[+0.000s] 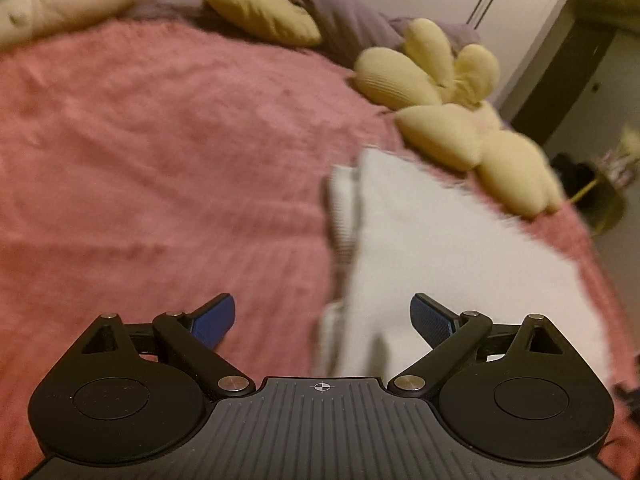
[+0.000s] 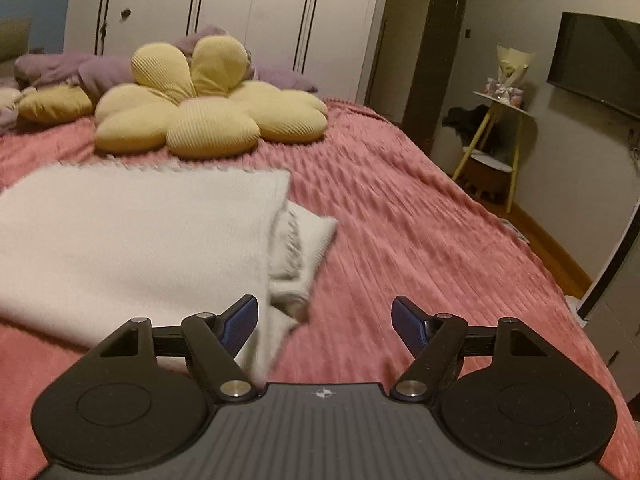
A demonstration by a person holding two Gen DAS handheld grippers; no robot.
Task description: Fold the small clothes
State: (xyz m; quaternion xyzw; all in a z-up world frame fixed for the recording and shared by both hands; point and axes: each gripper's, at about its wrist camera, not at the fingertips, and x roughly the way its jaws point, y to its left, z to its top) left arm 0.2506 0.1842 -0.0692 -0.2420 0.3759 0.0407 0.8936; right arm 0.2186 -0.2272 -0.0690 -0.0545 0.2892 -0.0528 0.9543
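The white garment (image 2: 132, 240) lies folded on the pink bedspread (image 2: 400, 220), near the yellow flower cushion (image 2: 208, 108). Your left tool (image 1: 322, 322) and your right tool (image 2: 325, 325) are both wide apart and hold nothing.

A plain white folded garment (image 2: 132, 240) lies at centre left on a pink ridged bedspread (image 2: 400, 208), below a ribbed pale-yellow flower cushion (image 2: 208, 104), lilac bedding (image 2: 60, 66) and white wardrobe doors (image 2: 248, 8), with blue-padded black gripper fingers (image 2: 240, 326) along the bottom.
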